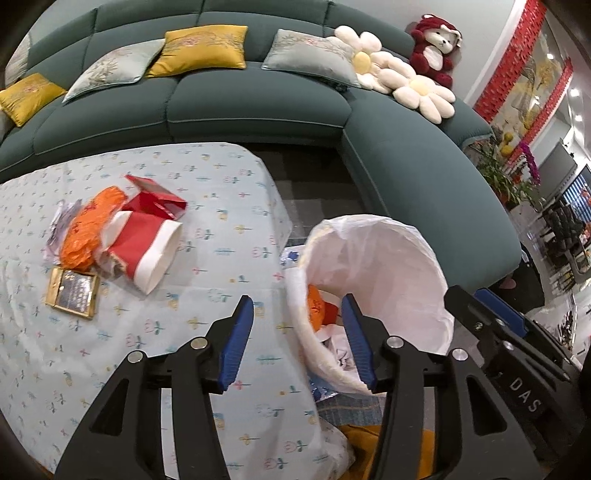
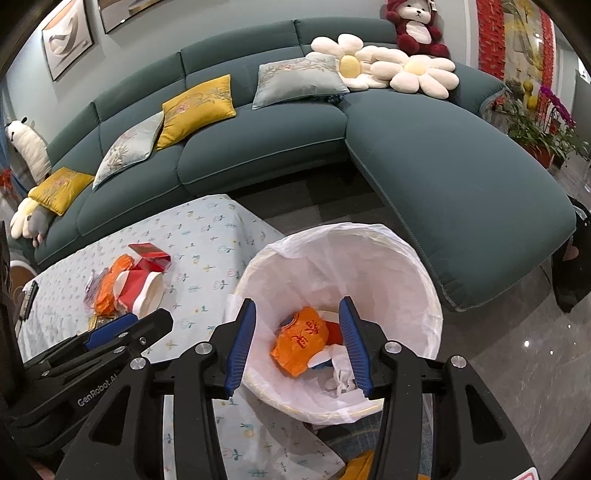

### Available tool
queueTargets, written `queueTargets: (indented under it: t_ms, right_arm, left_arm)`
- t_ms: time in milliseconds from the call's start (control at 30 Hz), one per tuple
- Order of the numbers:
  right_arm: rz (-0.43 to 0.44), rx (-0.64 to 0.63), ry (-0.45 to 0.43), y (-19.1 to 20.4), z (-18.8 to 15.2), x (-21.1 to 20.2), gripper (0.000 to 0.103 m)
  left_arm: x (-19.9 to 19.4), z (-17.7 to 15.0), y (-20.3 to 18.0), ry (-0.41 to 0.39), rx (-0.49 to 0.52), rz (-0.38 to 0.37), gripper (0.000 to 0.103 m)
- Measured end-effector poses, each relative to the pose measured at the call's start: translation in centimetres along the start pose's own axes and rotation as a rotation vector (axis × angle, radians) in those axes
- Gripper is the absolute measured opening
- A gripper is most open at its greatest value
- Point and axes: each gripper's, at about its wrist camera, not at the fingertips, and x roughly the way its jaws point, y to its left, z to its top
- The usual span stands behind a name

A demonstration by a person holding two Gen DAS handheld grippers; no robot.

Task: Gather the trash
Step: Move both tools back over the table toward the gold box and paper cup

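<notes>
- Centrally, we see the left gripper (image 1: 297,338) with its blue-padded jaws spread and nothing between them, hanging over the bench (image 1: 221,192) edge and the rim of the waste bin (image 1: 424,266).
- Likewise, we see the right gripper (image 2: 297,339) with jaws spread and empty, hanging directly above the bin's mouth.
- Inside the bin's white liner (image 2: 369,258) we find an orange packet (image 2: 301,341) lying on crumpled white paper (image 2: 341,378).
- On the bench's flower-print cloth, well apart from the bin, we note the remaining trash in one heap: an orange bag (image 1: 88,229), a red-and-white paper cup (image 1: 147,251) on its side, a red wrapper (image 1: 157,199) behind it, and a gold-edged flat box (image 1: 72,293) just beside the heap.
- Beyond the bench, we see a teal sofa (image 2: 443,166) bearing yellow and grey cushions, flower pillows and a red plush bear (image 2: 415,26).
</notes>
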Motion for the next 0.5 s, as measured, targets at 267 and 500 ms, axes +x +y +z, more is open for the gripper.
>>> queueTargets:
  t_ms: [267, 500]
  right_arm:
    - [0.012, -0.037, 0.004, 2.4, -0.2, -0.2, 0.049]
    - [0.027, -0.07, 0.017, 4.6, -0.7, 0.0, 0.049]
  left_arm:
    - [-1.1, -0.5, 3.1, -0.022, -0.064, 0.059, 0.063]
    - [-1.8, -1.2, 6.6, -0.021, -0.142, 0.111, 0.067]
